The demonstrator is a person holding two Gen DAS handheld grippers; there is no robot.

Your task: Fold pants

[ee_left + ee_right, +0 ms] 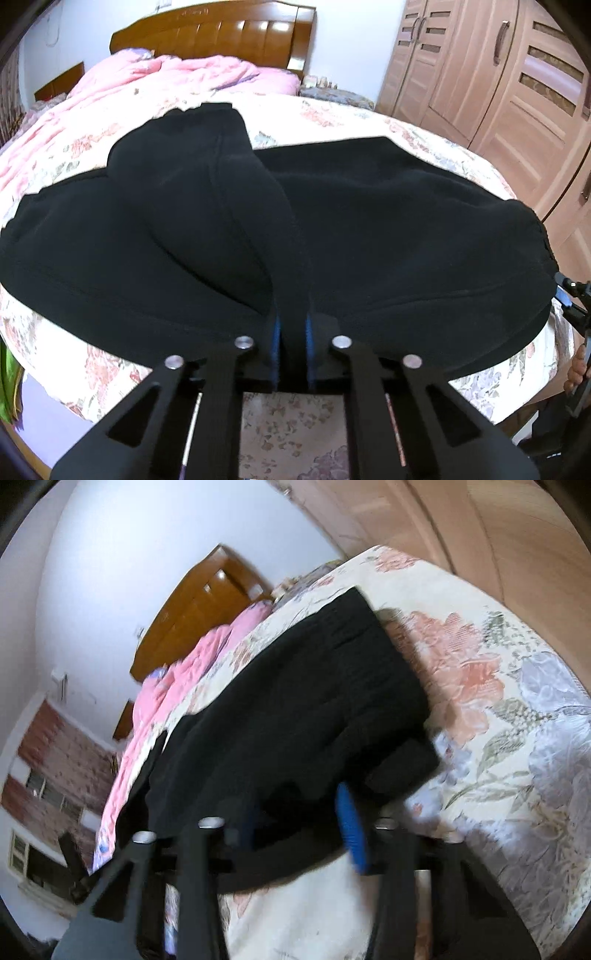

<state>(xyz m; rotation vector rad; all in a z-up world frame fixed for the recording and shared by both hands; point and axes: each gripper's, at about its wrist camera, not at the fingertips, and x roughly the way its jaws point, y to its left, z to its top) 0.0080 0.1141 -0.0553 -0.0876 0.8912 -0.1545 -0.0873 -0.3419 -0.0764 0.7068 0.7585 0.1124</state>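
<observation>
Black pants (369, 236) lie spread across the floral bed sheet (321, 110), one leg folded up toward the headboard. My left gripper (293, 332) is shut on a fold of the pants at their near edge, blue pads pressing the cloth. In the right wrist view the pants (314, 701) lie slanted across the bed. My right gripper (299, 823) is at their near edge with its jaws apart; black cloth lies between the blue pads (351, 827). The right gripper also shows at the right edge of the left wrist view (569, 299).
A pink quilt (166, 77) is heaped at the head of the bed before a wooden headboard (221, 33). A wooden wardrobe (498, 74) stands on the right. The bed's near edge (288, 417) lies under my left gripper.
</observation>
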